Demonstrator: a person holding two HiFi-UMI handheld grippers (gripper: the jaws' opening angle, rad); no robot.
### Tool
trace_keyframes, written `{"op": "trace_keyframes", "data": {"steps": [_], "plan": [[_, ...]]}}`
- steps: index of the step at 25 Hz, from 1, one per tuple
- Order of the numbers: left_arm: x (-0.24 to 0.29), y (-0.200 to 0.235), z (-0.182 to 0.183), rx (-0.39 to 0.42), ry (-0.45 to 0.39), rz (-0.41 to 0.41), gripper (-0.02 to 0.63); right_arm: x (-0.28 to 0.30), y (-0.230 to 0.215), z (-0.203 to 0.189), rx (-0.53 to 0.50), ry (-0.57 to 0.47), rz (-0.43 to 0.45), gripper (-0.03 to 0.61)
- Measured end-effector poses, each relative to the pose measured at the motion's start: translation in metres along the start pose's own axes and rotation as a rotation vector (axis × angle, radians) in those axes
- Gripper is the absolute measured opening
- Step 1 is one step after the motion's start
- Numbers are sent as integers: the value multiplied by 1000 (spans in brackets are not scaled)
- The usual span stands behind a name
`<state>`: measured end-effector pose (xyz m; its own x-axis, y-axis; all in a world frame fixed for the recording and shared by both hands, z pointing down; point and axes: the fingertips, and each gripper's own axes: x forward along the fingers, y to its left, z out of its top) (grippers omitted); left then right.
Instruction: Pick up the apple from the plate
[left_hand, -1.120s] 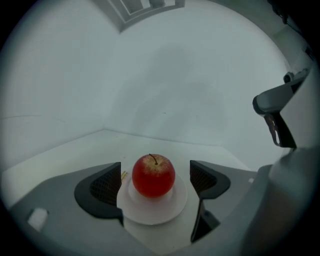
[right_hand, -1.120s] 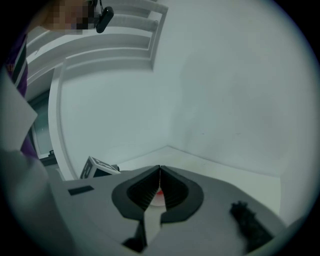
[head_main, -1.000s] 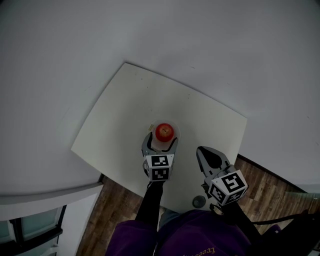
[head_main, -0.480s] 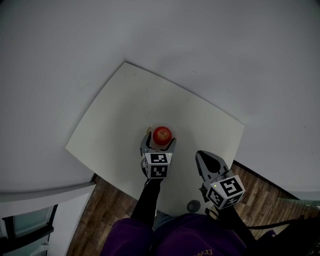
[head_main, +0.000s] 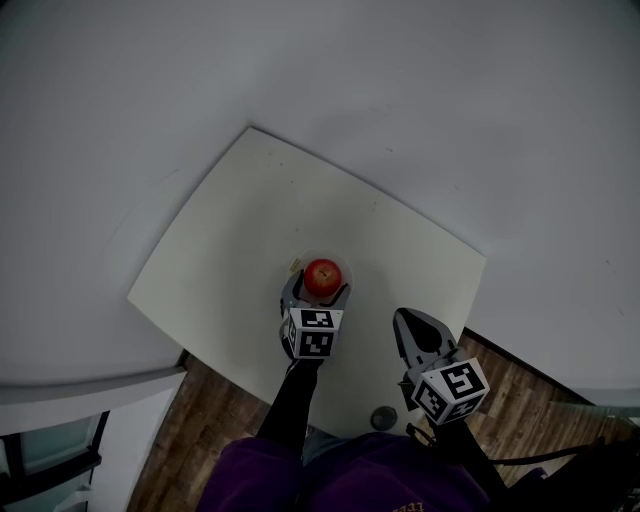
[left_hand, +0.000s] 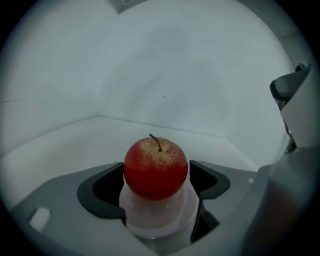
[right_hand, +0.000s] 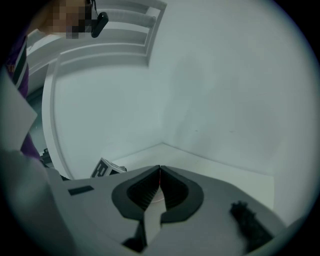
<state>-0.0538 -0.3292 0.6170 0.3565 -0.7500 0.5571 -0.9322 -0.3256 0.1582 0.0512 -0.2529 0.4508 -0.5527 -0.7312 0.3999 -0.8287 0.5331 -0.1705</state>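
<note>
- Left gripper view: the left gripper (left_hand: 156, 176) has its jaws clenched on the apple (left_hand: 155, 167), one dark pad against each flank at about mid-height.
- The apple sits upright, stem up, on the small white plate (left_hand: 156, 216), which lies near the middle of the tabletop (head_main: 240, 230).
- Right gripper view: the right gripper (right_hand: 159, 187) has its jaws pressed together on nothing. It hangs over the near right edge of the tabletop, well apart from the apple.
- Step in hand, as judged: securing the grip before the lift.
- Recommended: keep the pads level across the widest part of the fruit. Squeeze only enough to stop the smooth, round skin rolling out.
- Raise straight up, so that the jaws' lower edges clear the plate and do not drag it.
</note>
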Motion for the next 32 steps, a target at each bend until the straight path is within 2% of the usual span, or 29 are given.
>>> {"op": "trace_keyframes", "data": {"steps": [9,22,32], "plan": [[-3,3,2,-2,-15,22,391,-2,-4,-2,5,3,-5,11],[-24,-4,19,6,-61,-2,388,-3,2,1,-2,-14,24,11],[-57,-10,45,34,-138,-2,388,-9,11,4,-12,-33,46,11]]}}
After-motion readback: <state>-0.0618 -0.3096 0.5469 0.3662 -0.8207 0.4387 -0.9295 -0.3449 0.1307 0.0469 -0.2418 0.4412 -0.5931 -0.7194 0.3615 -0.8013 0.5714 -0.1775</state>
